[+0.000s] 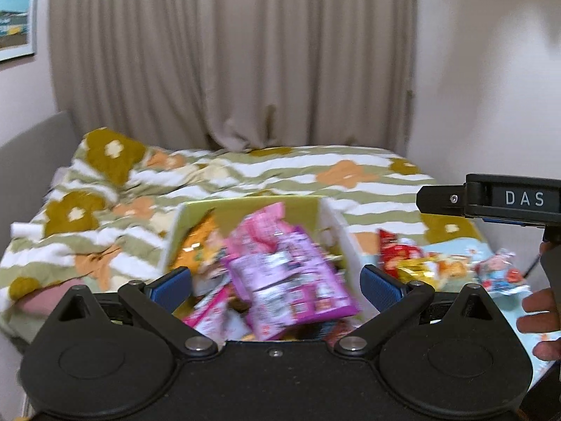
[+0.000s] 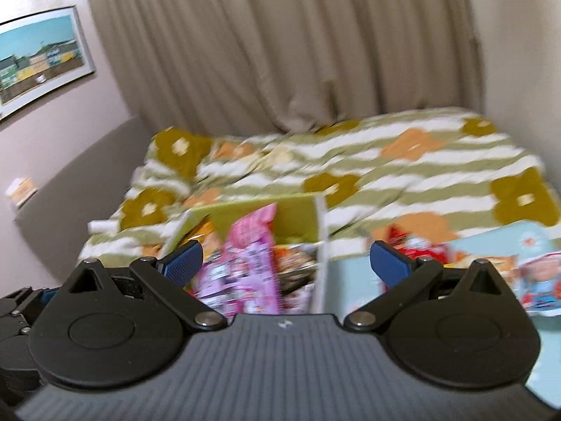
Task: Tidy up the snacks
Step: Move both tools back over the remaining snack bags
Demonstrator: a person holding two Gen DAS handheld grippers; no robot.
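Left gripper (image 1: 277, 282): jaws spread wide, nothing held. Directly ahead of it, between the blue pads (image 1: 171, 286), stands the box (image 1: 245, 207), green inside with white walls, on a flowered bedspread (image 1: 350, 175). A pink packet (image 1: 280, 273) lies on top of the other snacks in the box, blurred. To the right of the box, loose packets (image 1: 403, 256) rest on a pale blue sheet (image 1: 452, 247). Right gripper (image 2: 285, 263): jaws equally wide, empty; box ahead and slightly to its left.

Soft even indoor light; motion blur, fisheye-bent edges.
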